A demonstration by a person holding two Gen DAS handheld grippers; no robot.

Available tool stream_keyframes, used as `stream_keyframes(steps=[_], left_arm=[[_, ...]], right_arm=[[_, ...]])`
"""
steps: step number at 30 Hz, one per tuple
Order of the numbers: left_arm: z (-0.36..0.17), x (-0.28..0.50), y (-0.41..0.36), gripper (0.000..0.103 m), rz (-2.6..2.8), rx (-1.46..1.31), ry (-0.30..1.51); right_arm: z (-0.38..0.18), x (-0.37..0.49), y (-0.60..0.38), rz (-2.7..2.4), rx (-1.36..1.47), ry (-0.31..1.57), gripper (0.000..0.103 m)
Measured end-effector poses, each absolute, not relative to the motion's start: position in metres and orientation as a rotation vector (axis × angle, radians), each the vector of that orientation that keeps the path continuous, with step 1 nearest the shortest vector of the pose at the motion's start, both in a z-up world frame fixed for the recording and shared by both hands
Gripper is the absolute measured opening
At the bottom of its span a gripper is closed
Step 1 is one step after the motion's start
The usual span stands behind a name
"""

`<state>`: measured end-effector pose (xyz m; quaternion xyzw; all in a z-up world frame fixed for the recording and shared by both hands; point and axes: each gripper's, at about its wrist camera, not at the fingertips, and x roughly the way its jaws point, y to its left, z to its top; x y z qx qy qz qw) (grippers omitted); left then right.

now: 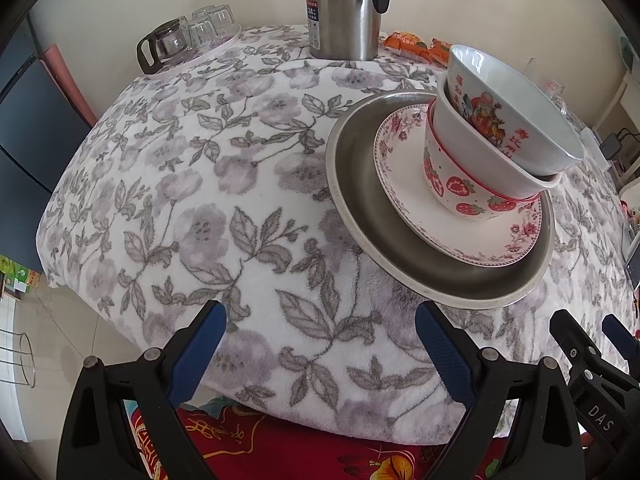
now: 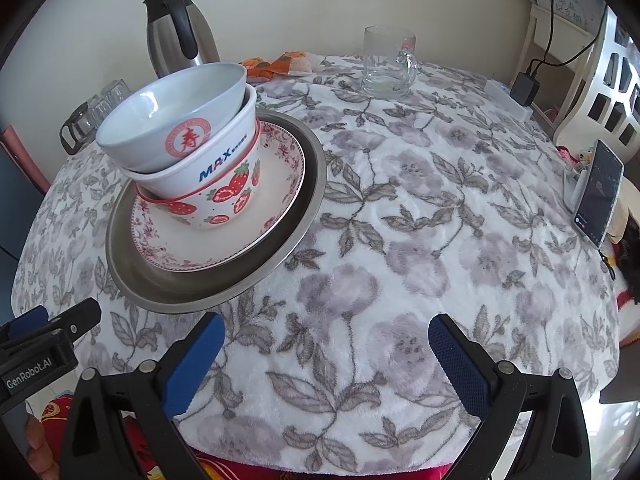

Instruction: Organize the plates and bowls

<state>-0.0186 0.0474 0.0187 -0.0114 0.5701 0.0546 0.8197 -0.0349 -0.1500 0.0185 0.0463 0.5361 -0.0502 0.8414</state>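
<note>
**A:** How far along are you — is anything left loose on the floral grey-and-white tablecloth [image 2: 420,240]?

**B:** From what you can see, no loose plate or bowl. Everything sits in one stack, at the right of your left camera's view and at the left of the right one's. At the bottom is the round stainless-steel tray [image 1: 360,216], on it the white plate with the pink rose border [image 1: 404,184], then the strawberry-print bowl [image 1: 452,188], the plain white bowl with blue "MAX" lettering [image 2: 216,160] nested in it, and the pale blue bowl with red Chinese characters [image 2: 172,120] on top.

**A:** So you're done?

**B:** Nearly, I'd judge. The top two bowls lean and are not seated level — you may want to settle them.

**A:** And your grippers?

**B:** Your left gripper [image 1: 320,348] has its blue pads spread wide, holding nothing, over the near edge of the table. Your right gripper [image 2: 328,360] is the same: fingers apart, empty, just near of the stack and to its right.

**A:** Anything else close by?

**B:** The steel thermos jug [image 2: 176,36] and the clear glass mug [image 2: 388,60] stand at the far side, well apart from the stack.
</note>
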Motion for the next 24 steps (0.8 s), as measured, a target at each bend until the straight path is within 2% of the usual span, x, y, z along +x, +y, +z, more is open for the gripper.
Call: stream_keyframes(steps=[24], left_arm=[[0.0259, -0.0212, 0.0489, 0.096, 0.125, -0.023, 1.200]], right_arm=[[0.0236, -0.0379, -0.1489, -0.113, 0.089, 1.132, 0.103]])
